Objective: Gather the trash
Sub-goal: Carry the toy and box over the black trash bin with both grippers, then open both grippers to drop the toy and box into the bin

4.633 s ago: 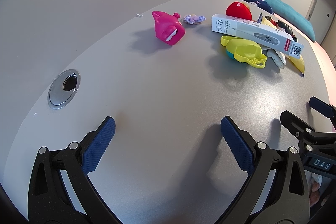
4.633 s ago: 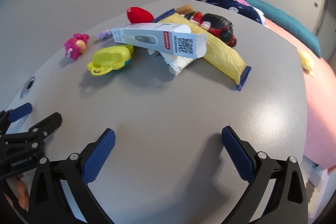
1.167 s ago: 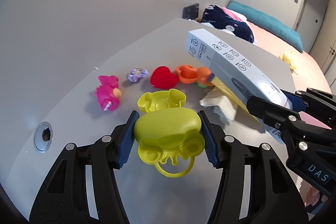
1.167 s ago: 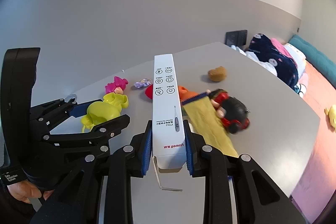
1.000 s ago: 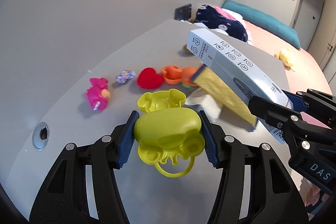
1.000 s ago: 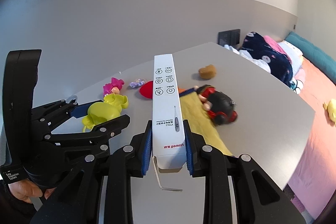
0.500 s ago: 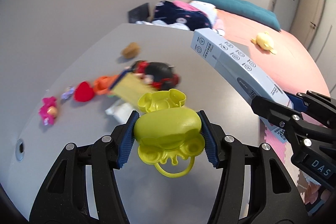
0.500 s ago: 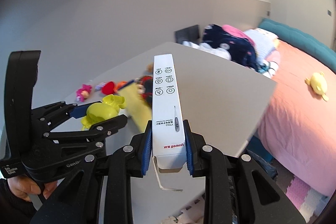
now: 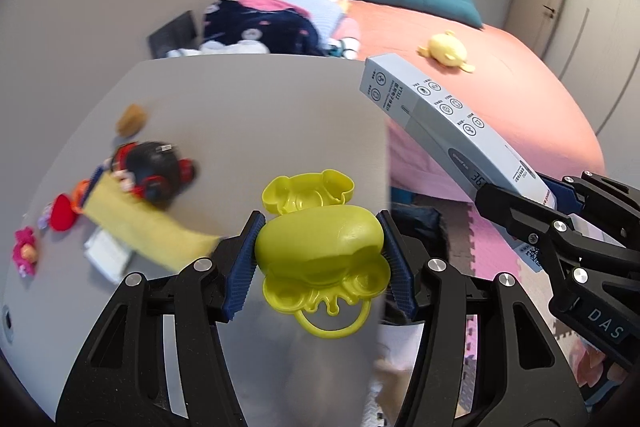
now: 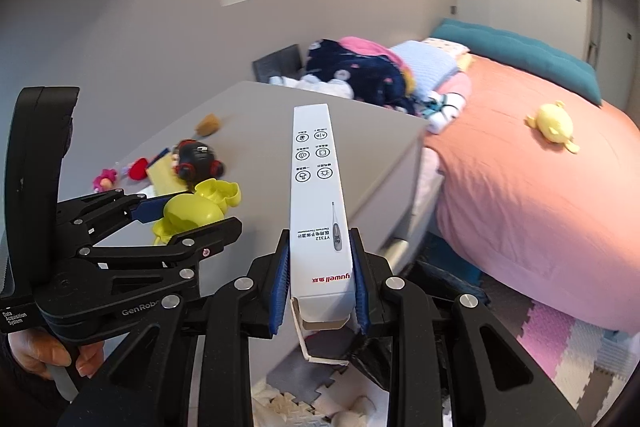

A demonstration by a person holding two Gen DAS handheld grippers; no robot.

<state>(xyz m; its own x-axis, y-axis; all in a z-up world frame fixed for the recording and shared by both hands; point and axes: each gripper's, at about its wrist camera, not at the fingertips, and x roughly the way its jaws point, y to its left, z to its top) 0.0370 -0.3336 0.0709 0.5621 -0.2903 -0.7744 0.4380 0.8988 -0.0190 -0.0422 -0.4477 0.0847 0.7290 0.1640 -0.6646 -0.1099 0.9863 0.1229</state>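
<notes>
On the tabletop [image 9: 260, 115], near its left edge, lie a pink toy [image 9: 25, 254], a red heart [image 9: 62, 213] and a yellow packet [image 9: 140, 227]. The left gripper [image 9: 320, 259] has its jaws clamped on a yellow-green plastic case [image 9: 320, 247], held above the tabletop's right edge. The right gripper [image 10: 319, 279] has its jaws clamped on a white thermometer box [image 10: 318, 203], held in the air beyond that edge, near the bed [image 10: 540, 187].
</notes>
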